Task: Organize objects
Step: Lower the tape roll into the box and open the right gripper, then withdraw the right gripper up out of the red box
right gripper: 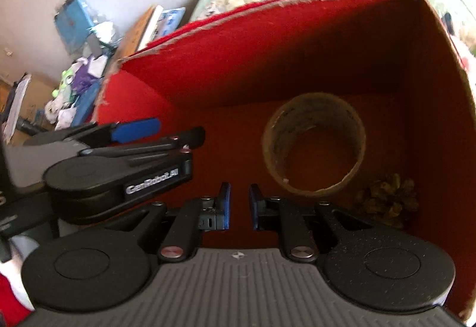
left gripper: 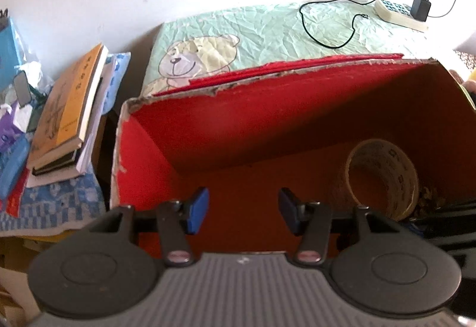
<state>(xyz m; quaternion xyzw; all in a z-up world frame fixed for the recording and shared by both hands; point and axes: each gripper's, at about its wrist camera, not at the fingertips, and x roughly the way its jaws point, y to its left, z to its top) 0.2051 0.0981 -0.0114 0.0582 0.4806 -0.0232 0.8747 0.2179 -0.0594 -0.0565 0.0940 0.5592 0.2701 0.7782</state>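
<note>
Both grippers, left gripper and right gripper, hang open-fingered and empty over the red box holding a tape roll; fetching another object likely follows.

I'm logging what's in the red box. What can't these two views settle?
- Box near floor: hidden in both views by the grippers' own bodies.
- Brown clump beside the tape roll: too blurred to identify; in the left view, mostly behind the roll.
- Book title: too small to read.
- Left gripper and right gripper: open, empty.
</note>
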